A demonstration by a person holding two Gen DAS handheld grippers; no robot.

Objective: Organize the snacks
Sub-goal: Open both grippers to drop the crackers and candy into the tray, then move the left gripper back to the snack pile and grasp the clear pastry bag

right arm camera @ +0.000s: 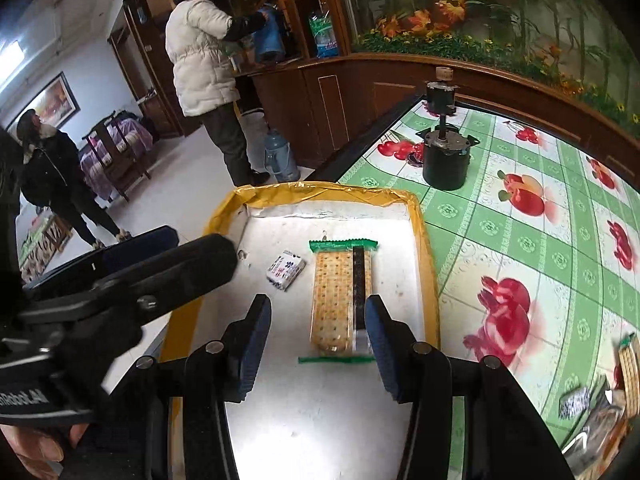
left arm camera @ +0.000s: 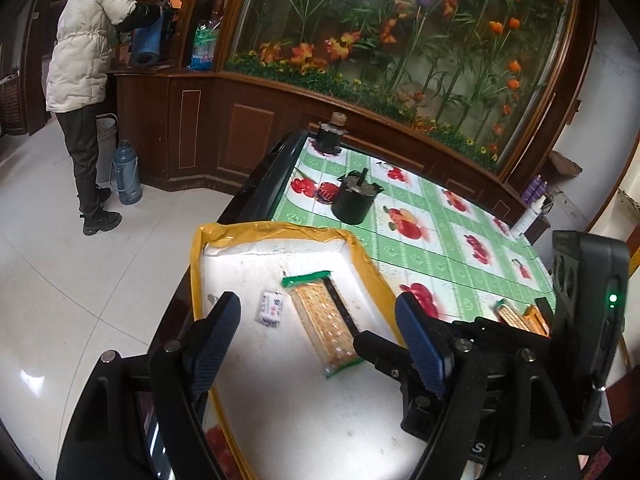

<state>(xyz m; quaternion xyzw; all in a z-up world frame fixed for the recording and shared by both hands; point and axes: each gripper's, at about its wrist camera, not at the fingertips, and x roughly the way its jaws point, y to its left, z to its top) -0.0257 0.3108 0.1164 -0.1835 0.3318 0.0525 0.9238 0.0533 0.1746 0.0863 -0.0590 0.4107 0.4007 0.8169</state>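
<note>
A white tray with a yellow taped rim (left arm camera: 196, 256) (right arm camera: 424, 240) sits at the table's corner. In it lie a long cracker pack with green ends (left arm camera: 322, 320) (right arm camera: 340, 296) and a small white wrapped candy (left arm camera: 271, 308) (right arm camera: 285, 269). My left gripper (left arm camera: 320, 334) hovers open above the tray, nothing between its fingers. My right gripper (right arm camera: 318, 344) is open over the pack's near end; its right pad is close to the pack's edge, the left pad apart. More cracker packs (left arm camera: 520, 316) (right arm camera: 628, 372) and another candy (right arm camera: 574, 400) lie on the tablecloth to the right.
Two black cylindrical motors (left arm camera: 354, 200) (left arm camera: 328, 136) stand on the green fruit-print tablecloth (right arm camera: 520, 240) behind the tray. A white bottle (left arm camera: 528, 216) stands at the far edge. On the floor to the left are a person in a white jacket (left arm camera: 84, 48), a thermos (left arm camera: 126, 178) and a second person (right arm camera: 52, 176).
</note>
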